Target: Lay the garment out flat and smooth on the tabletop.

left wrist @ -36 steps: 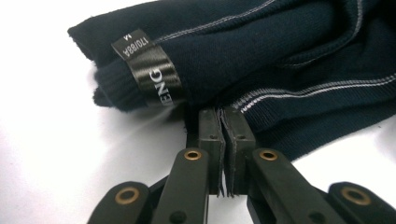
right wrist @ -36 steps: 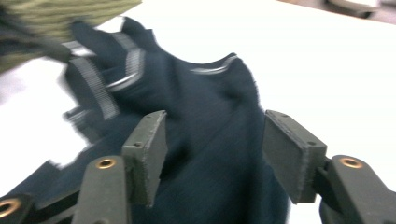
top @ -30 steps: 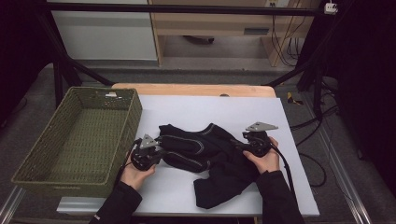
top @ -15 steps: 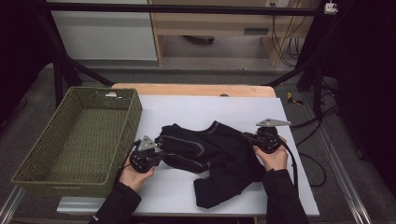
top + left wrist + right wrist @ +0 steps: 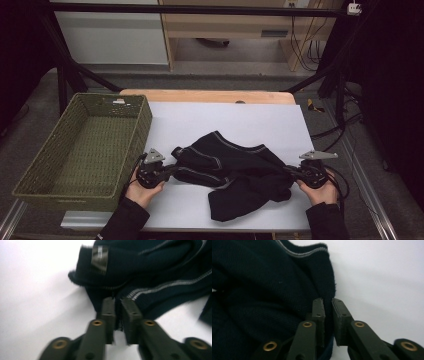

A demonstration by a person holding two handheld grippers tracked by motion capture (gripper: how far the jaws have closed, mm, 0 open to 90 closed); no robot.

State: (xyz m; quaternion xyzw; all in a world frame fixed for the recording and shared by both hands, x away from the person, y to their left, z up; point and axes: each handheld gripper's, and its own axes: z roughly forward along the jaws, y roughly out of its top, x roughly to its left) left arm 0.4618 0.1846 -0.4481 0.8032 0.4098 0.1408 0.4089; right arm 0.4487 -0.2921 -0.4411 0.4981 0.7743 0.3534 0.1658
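A black knit garment (image 5: 235, 165) with pale seam lines lies crumpled across the white table (image 5: 240, 117). My left gripper (image 5: 172, 170) is at the garment's left end. In the left gripper view the garment (image 5: 150, 277) has its frayed edge in the narrow gap of that gripper (image 5: 117, 305), whose jaws have just been opening and stand slightly apart. My right gripper (image 5: 289, 171) is at the garment's right end. In the right gripper view it (image 5: 327, 302) is shut on a fold of the garment (image 5: 262, 290); its jaws closed on the fold and have just eased a little.
A green woven basket (image 5: 145, 117) stands at the table's left, right beside my left hand. The table's right edge lies just past my right hand (image 5: 320, 192), with cables on the floor beyond. Bare white table extends behind the garment.
My right gripper has closed on the garment's right end and moved right with it, drawing the cloth out wider. The left hand has stayed put.
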